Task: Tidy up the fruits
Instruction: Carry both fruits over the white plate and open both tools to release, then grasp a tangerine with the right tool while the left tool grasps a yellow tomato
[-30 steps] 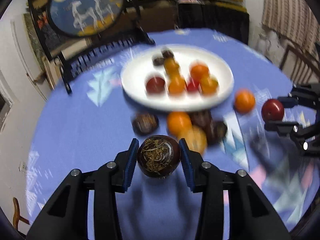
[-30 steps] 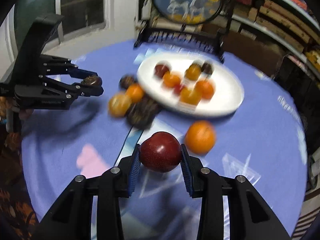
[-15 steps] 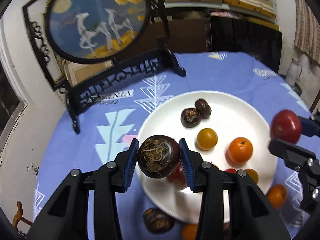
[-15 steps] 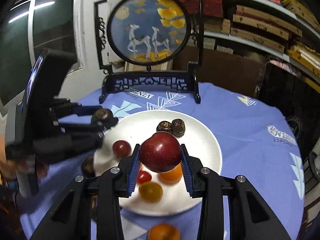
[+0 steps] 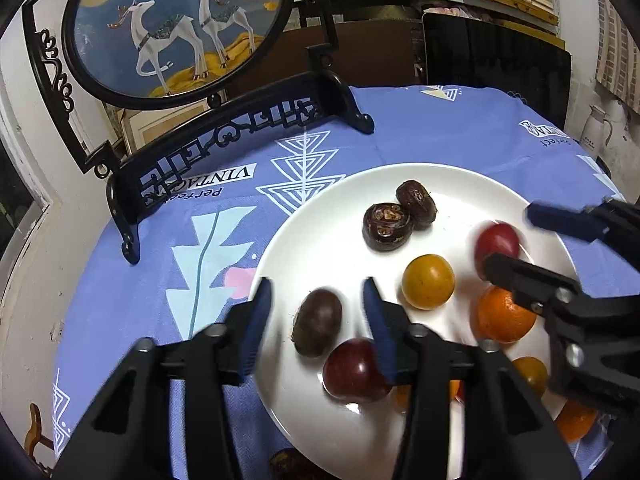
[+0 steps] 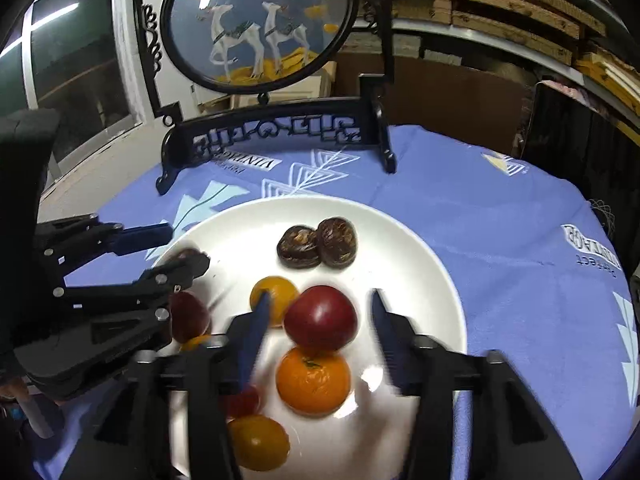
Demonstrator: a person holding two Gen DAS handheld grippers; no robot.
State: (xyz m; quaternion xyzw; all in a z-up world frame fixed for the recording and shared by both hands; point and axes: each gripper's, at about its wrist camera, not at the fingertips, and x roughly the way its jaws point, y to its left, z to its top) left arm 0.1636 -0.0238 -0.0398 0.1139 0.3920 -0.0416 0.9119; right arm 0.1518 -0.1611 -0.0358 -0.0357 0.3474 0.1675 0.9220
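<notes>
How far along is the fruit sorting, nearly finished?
Mostly done: the white plate holds about ten fruits. Both grippers, left and right, are open, with a dark passion fruit and a red apple lying between their fingers. An orange remains off the plate.

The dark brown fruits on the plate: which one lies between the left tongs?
The smooth oval dark fruit at the near-left rim of the white plate, between the open left tongs. The other two, the wrinkled pair, touch each other farther back.

Plate (image 5: 340, 432): glossy white ceramic, probably. Tablecloth (image 5: 420, 128): matt printed cloth. Red fruit (image 6: 320, 317): smooth, shiny skin. Dark fruits (image 6: 298, 247): rough, wrinkled. Screen stand (image 5: 224, 136): black lacquered wood.
</notes>
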